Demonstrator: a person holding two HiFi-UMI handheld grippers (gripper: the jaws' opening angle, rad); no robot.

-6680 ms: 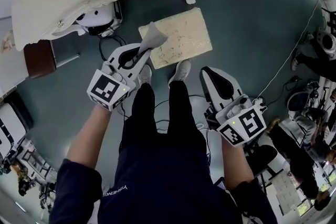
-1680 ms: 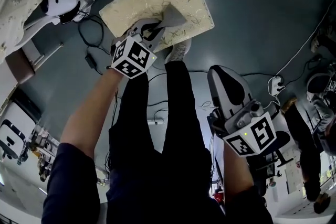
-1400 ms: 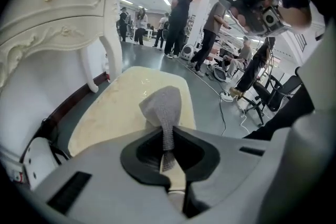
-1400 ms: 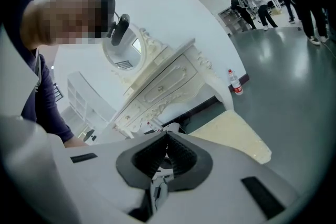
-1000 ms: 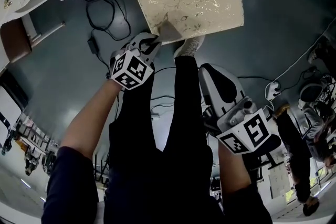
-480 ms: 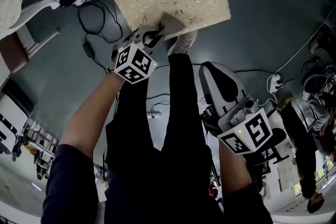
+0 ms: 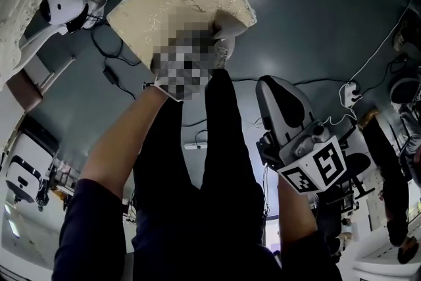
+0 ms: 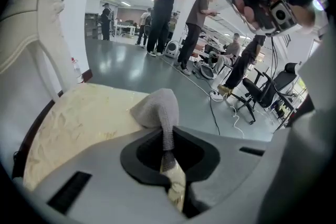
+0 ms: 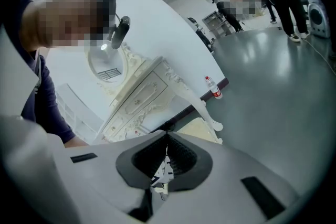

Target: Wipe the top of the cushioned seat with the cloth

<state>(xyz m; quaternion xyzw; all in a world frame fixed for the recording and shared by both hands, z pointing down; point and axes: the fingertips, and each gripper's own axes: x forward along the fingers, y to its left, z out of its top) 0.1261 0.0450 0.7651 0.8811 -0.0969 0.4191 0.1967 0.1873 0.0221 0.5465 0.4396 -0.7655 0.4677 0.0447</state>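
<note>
The cushioned seat, pale cream with a gold leaf pattern, stands on the dark floor in front of the person's legs. The grey cloth is at the seat's near edge, close to one corner, and it touches the top of the padding. The left gripper has its jaws closed tight on the cloth: a narrow strip of it runs down between them, and the rest makes a small hump over the seat. In the head view this gripper itself cannot be made out.

The right gripper hangs well apart from the seat, beside the person's right leg. Its jaws are together and hold nothing.

A white carved worktop with curved legs stands near the seat, and a small bottle is on the floor beside it. Some people stand farther back in the hall.
</note>
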